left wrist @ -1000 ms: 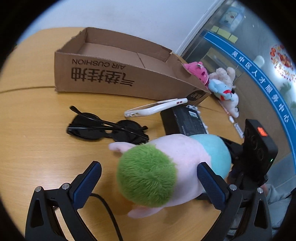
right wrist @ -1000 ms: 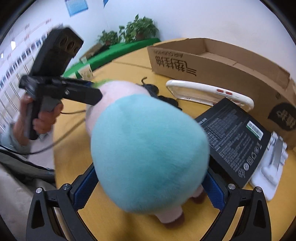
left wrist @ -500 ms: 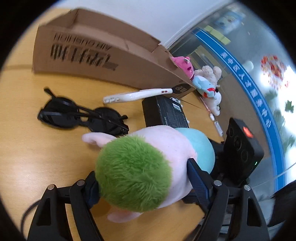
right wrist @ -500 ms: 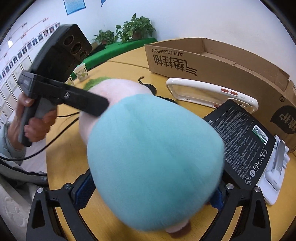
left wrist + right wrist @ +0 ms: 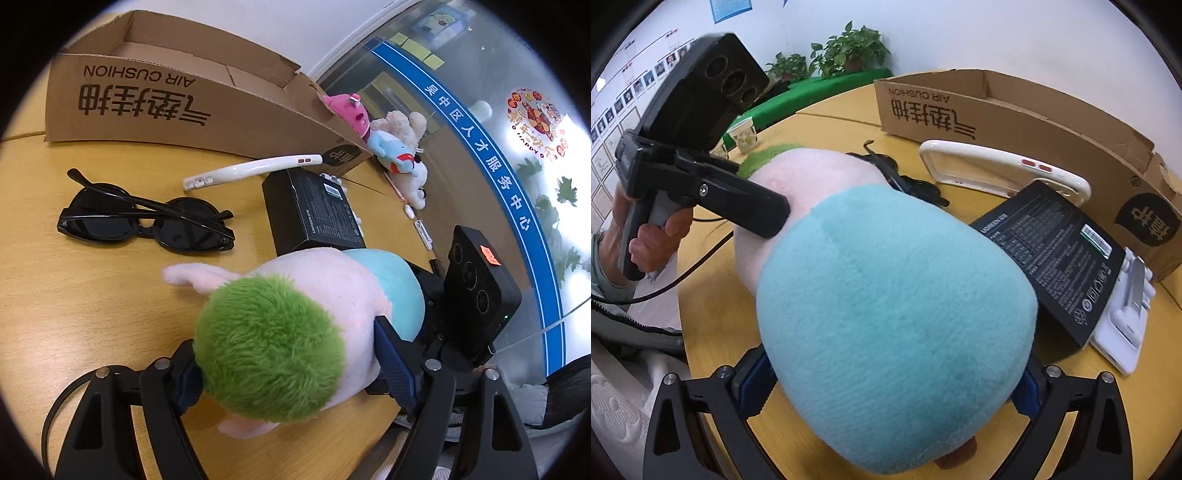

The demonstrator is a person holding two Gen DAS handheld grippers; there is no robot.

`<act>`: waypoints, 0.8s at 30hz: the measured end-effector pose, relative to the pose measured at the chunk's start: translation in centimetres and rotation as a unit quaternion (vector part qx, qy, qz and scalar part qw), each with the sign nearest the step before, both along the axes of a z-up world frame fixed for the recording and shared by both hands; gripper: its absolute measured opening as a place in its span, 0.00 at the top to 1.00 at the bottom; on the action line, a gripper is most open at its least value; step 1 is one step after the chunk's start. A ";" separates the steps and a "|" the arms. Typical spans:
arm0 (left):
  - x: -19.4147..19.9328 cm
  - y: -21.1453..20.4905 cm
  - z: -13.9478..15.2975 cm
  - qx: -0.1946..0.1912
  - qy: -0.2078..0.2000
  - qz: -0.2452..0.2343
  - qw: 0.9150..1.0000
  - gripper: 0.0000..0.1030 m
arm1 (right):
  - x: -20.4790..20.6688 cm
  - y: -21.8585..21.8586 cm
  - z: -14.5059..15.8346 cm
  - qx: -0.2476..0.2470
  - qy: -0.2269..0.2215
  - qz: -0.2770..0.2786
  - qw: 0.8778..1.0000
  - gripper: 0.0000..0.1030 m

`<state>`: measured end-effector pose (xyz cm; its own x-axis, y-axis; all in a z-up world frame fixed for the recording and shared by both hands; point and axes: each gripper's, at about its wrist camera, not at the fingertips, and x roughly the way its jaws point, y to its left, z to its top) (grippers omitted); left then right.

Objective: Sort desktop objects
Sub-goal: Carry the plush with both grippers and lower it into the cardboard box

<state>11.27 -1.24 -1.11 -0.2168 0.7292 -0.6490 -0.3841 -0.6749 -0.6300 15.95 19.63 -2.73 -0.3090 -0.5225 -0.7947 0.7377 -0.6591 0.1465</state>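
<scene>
A plush toy (image 5: 303, 325) with green hair, pink body and teal bottom lies on the wooden table (image 5: 74, 314). My left gripper (image 5: 291, 373) is shut on its green-haired head end. My right gripper (image 5: 890, 380) is shut on its teal end (image 5: 894, 314). Both hold the toy just above the table. The left gripper also shows in the right wrist view (image 5: 701, 177), pressing the pink part.
An open cardboard box (image 5: 177, 96) stands at the back. Black sunglasses (image 5: 147, 221), a white phone case (image 5: 255, 166) and a black box (image 5: 314, 214) lie before it. Small plush toys (image 5: 391, 144) sit right of the box. A white stand (image 5: 1123, 317) lies by the black box.
My left gripper has closed on the toy's head end, from open a second ago. The right gripper keeps its hold. The toy has shifted slightly with both grippers.
</scene>
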 end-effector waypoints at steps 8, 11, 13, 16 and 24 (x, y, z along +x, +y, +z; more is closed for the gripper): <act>0.2 0.8 3.3 0.010 0.050 -0.011 0.999 0.32 | 0.4 1.0 1.3 -0.019 0.018 -0.022 0.999 0.10; 0.1 1.0 7.2 0.008 0.110 -0.013 0.994 0.32 | 0.2 1.6 4.1 -0.042 0.049 -0.029 0.998 0.10; -0.6 1.3 9.6 0.003 0.140 -0.012 0.990 0.32 | -0.3 1.7 6.7 -0.046 0.083 -0.031 0.995 0.10; -2.1 1.3 14.0 -0.001 0.196 -0.016 0.980 0.33 | -1.7 1.6 10.3 -0.045 0.127 -0.034 0.990 0.10; -6.3 0.4 26.3 -0.016 0.336 0.003 0.942 0.32 | -7.5 -0.4 23.1 -0.049 0.257 -0.025 0.965 0.10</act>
<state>4.97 -0.86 25.18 -0.5899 0.7100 -0.3847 -0.6858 -0.6920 -0.2255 8.45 19.21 20.34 -0.6753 -0.5616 -0.4780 0.6975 -0.6969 -0.1667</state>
